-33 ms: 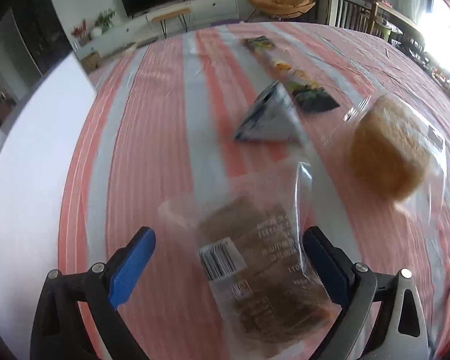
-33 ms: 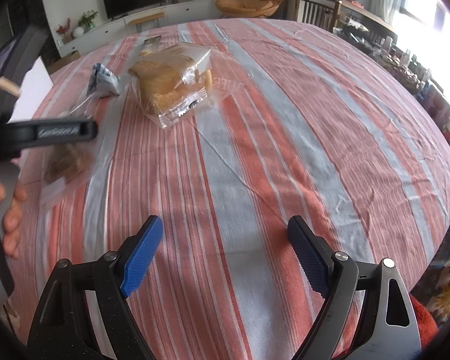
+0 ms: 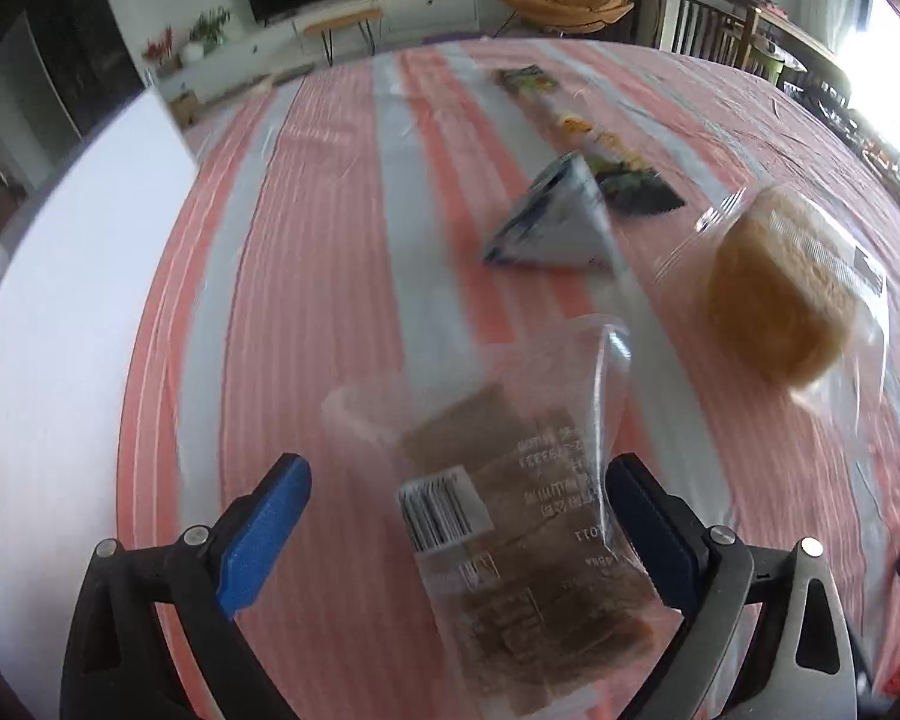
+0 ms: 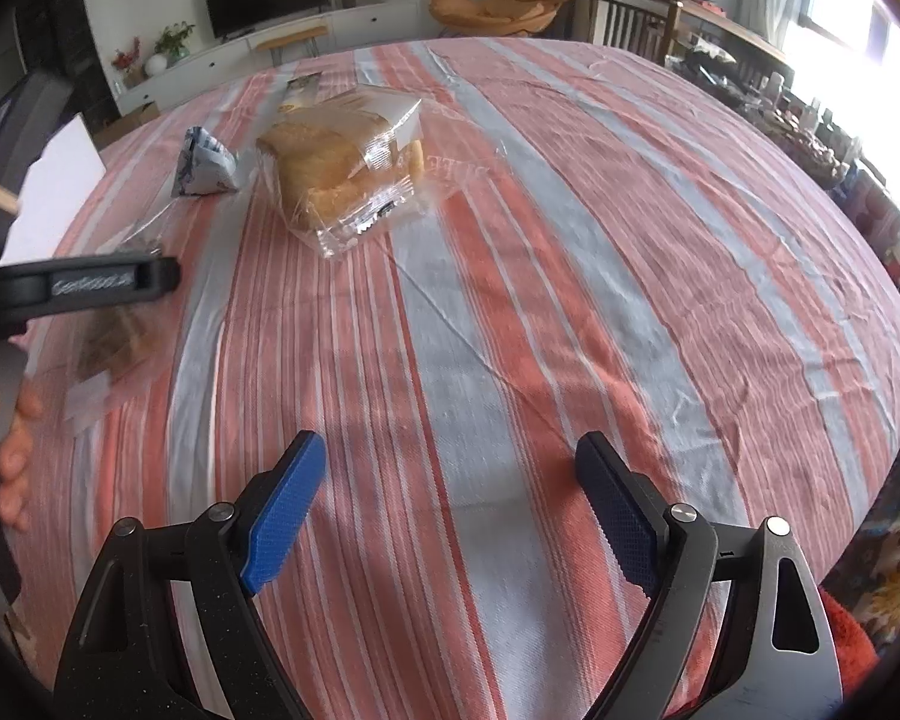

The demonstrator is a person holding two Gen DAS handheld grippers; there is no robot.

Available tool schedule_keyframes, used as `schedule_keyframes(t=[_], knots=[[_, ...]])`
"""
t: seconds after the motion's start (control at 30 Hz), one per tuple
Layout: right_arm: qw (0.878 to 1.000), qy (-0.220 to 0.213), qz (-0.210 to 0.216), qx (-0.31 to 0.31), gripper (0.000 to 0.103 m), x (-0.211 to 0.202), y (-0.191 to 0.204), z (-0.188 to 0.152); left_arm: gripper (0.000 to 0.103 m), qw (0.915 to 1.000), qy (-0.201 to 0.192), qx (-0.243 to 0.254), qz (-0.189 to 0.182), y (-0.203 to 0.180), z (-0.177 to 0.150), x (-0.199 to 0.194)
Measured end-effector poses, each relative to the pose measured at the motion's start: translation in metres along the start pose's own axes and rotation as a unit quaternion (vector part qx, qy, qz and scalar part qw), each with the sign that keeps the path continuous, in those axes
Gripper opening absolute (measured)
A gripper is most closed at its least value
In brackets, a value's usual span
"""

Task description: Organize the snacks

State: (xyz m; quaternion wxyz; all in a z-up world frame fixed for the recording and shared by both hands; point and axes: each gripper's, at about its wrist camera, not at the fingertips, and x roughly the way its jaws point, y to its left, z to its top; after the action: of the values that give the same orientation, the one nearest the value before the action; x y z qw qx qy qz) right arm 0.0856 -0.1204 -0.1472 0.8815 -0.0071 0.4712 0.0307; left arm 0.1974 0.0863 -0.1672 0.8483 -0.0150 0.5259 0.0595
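A clear bag of brown snack bars (image 3: 510, 528) lies on the striped tablecloth (image 3: 306, 300) between the fingers of my left gripper (image 3: 457, 468). Its jaws are opening; the left pad stands well clear of the bag, and the bag's edge lies close by the right pad. The right wrist view shows the same bag (image 4: 114, 342) under the left gripper's finger (image 4: 84, 285). My right gripper (image 4: 450, 468) is open over bare cloth with nothing in it. A bagged bread loaf (image 3: 780, 300) (image 4: 342, 174) and a blue-white triangular packet (image 3: 558, 222) (image 4: 204, 165) lie farther out.
A dark green packet (image 3: 636, 189) and a strip of small packets (image 3: 528, 78) lie beyond the triangular one. A white board (image 3: 60, 330) borders the table's left side. A person's hand (image 4: 12, 438) holds the left gripper. Chairs and a sideboard stand behind the table.
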Motion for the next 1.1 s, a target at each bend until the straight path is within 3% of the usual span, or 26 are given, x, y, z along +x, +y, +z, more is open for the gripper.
schedule_keyframes(t=[0.1,0.23,0.47,0.8,1.1], knots=[[1.000,-0.001,-0.002,0.002,0.089,0.000,0.001,0.001,0.099,0.9994,0.015,-0.007,-0.032,0.010,-0.009,-0.001],[1.000,0.000,0.000,-0.001,0.089,0.000,0.002,0.000,0.103,0.9995,-0.008,0.009,-0.028,0.001,-0.019,-0.003],[1.000,0.002,0.002,-0.002,0.089,0.000,0.001,0.000,0.103,0.9986,-0.004,0.033,-0.040,0.005,-0.024,-0.006],[1.000,0.002,0.002,-0.002,0.089,0.000,0.001,0.000,0.103,0.9951,-0.076,0.042,-0.048,0.015,-0.043,-0.014],[1.000,0.002,0.002,-0.002,0.089,0.000,0.001,0.000,0.103,0.9949,-0.083,0.035,-0.046,0.016,-0.042,-0.013]])
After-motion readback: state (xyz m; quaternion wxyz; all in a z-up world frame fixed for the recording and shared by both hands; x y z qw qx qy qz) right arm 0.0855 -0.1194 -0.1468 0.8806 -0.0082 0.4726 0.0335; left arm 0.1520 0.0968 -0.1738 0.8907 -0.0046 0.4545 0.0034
